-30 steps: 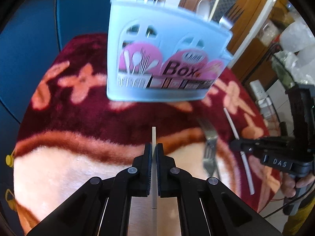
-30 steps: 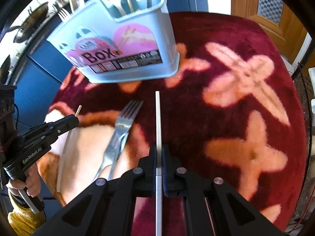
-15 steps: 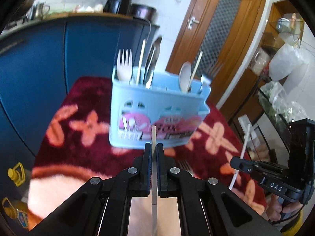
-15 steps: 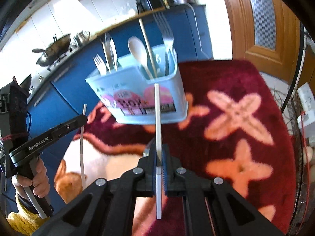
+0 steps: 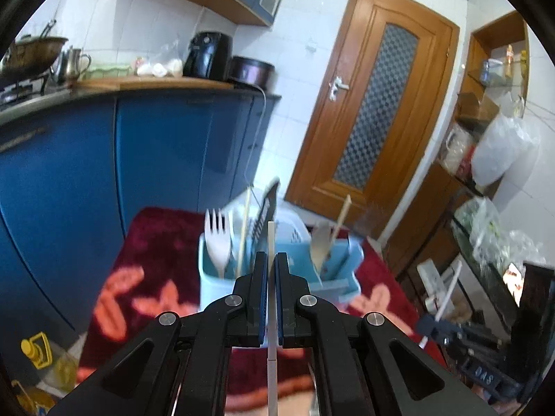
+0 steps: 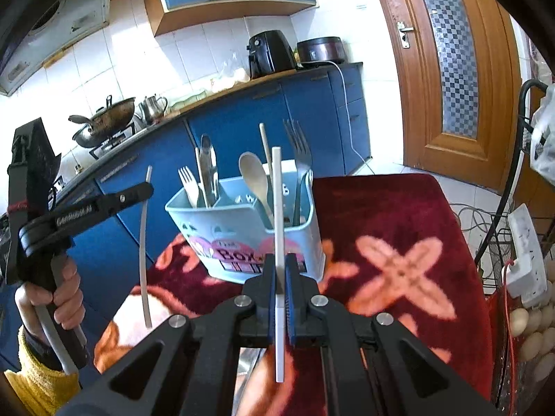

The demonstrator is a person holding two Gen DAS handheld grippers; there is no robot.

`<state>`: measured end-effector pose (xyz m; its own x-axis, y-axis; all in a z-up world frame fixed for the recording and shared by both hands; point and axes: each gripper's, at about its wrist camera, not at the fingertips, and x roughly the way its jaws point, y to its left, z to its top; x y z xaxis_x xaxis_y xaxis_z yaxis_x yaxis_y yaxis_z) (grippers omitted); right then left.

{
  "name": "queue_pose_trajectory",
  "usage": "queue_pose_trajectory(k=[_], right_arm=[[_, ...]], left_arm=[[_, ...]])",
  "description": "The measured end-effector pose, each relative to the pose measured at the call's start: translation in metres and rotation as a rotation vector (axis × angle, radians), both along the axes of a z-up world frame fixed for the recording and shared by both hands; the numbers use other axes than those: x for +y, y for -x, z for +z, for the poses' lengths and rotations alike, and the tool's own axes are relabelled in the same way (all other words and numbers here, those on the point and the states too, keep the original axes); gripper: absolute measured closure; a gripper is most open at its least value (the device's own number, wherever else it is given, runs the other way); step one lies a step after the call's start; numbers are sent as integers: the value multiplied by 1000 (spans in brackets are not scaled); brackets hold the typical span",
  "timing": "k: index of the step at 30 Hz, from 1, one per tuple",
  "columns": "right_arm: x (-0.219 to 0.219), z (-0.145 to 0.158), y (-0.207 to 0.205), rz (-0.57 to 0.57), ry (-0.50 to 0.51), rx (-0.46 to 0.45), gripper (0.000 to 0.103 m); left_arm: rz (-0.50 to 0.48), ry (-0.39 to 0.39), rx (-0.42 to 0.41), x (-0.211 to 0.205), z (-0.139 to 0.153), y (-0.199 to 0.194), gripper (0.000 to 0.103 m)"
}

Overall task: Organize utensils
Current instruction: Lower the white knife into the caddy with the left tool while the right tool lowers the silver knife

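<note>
Each wrist view looks forward along its own fingers, roughly level and raised above the red floral cloth (image 6: 399, 215), both facing the pale blue utensil caddy (image 5: 333, 277) (image 6: 242, 222) at close range, sharing also the blue cabinets (image 5: 166, 152) (image 6: 249, 128) and wooden door (image 5: 374, 104) (image 6: 451, 69).

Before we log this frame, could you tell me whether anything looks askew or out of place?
Nothing is spilled or damaged. The blue utensil box stands upright on the red cloth. The left gripper and right gripper each hold a white stick above the cloth, not yet in the box.
</note>
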<state>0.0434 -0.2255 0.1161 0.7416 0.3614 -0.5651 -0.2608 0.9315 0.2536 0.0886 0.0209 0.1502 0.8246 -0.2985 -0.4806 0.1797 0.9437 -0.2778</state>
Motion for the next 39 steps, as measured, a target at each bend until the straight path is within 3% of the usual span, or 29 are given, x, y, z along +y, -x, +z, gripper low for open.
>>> queue_pose_trajectory(k=[6, 11, 16, 26, 39], right_arm=[[3, 4, -8, 0, 7, -20, 97], [2, 3, -13, 0, -2, -25, 97], [0, 3, -20, -6, -2, -30, 97], [1, 17, -28, -38, 18, -97, 97], [20, 43, -64, -103, 69, -244, 97]], left_arm=[[53, -4, -86, 7, 30, -18, 100], [109, -39, -218, 11, 63, -27, 100], [161, -57, -305, 13, 78, -40, 100], [182, -74, -304, 5, 41, -67, 99], [191, -85, -307, 6, 7, -73, 99]])
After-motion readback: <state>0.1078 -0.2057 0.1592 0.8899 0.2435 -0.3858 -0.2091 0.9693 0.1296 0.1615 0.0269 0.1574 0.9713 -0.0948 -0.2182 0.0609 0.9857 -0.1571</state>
